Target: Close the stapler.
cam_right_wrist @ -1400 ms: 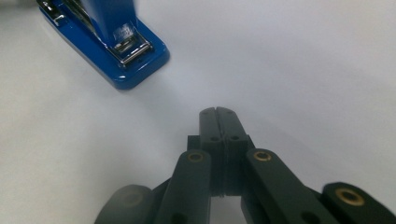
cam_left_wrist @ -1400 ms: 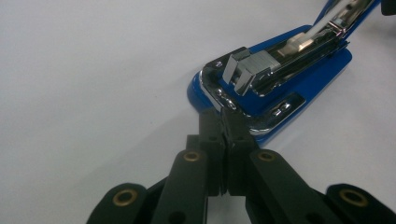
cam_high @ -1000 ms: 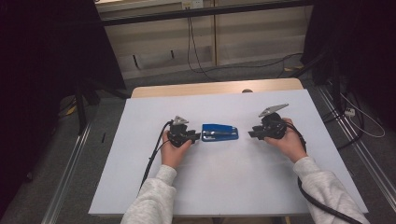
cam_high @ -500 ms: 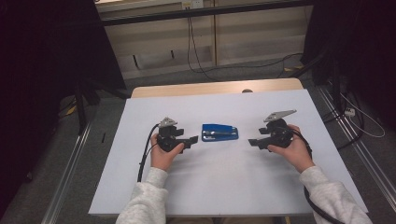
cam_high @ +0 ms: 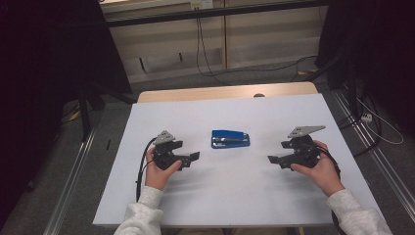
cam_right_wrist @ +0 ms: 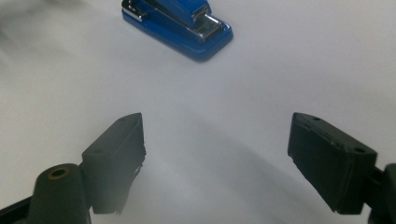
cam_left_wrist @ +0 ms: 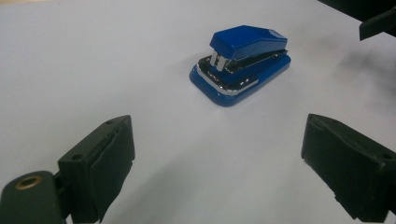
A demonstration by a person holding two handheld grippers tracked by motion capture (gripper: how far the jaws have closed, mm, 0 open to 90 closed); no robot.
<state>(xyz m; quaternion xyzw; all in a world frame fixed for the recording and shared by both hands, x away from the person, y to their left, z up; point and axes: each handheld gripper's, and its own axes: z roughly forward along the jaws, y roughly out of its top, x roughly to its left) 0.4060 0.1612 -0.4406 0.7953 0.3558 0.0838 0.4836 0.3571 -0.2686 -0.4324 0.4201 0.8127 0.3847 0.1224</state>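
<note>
Hidden: your right gripper (cam_high: 274,159) is cut off at 2 o'clock in the left gripper view | Stapler (cam_high: 230,139): table (cam_high: 244,196) centre, unobstructed | Your left gripper (cam_high: 192,156) at its 8 o'clock, right at 4 | Jaws: both just opening, wide, nothing between.

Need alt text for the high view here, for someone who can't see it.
A blue stapler lies alone in the middle of a white table, with a hand-held gripper on each side aimed at it. The left gripper and the right gripper both stand open and clear of the stapler, their jaws having just been opening with nothing between them.
</note>
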